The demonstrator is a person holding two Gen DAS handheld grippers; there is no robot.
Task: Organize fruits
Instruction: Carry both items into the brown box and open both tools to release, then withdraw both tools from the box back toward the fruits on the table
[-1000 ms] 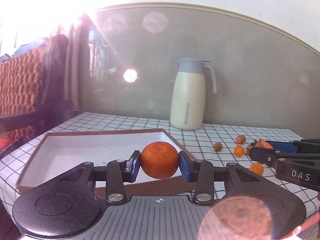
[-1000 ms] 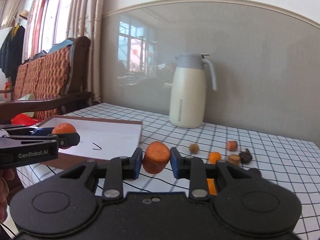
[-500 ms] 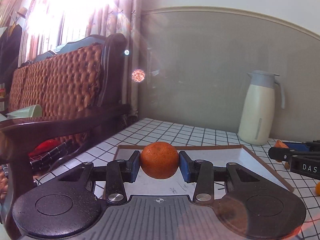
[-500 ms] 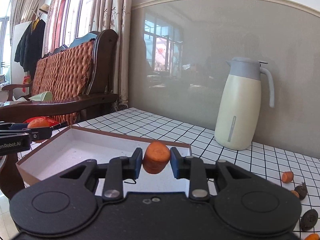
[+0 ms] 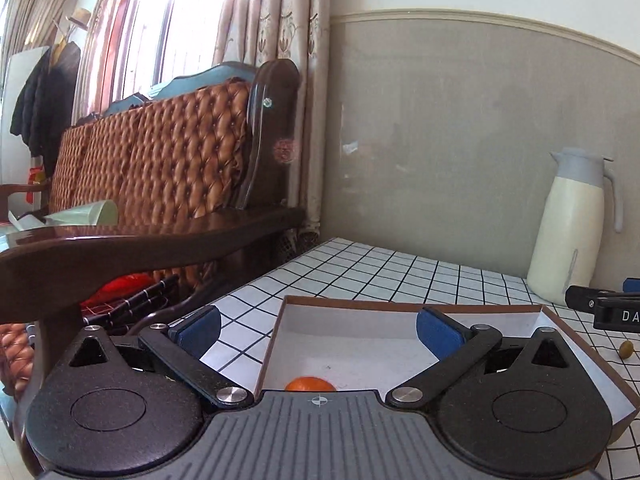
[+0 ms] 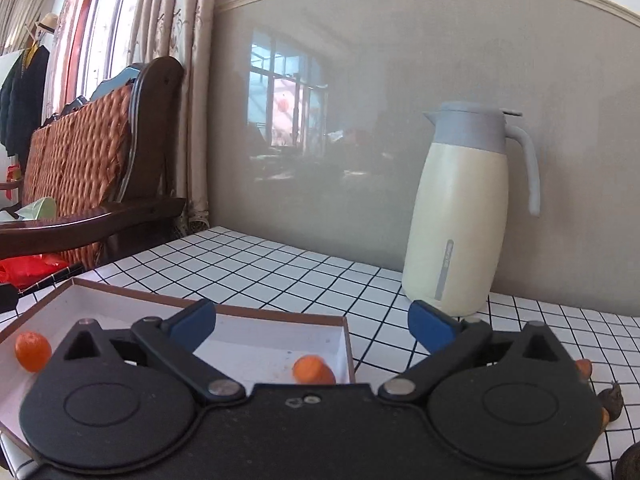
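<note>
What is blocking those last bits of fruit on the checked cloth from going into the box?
Nothing visible. The leftover pieces lie on open tablecloth right of the box; only its low wall lies between. The kettle stands further back.

wall [image 6: 360, 80]: plain grey panel with pale trim on top, straight ahead of the jaws
window [image 5: 132, 40]: up left, super bright, sun pouring in
curtains [image 5: 280, 60]: beige, patterned
sofa [image 5: 160, 160]: tufted brown, dark wood frame, left of the jaws
coat [image 5: 44, 96]: dark, hanging far left
</note>
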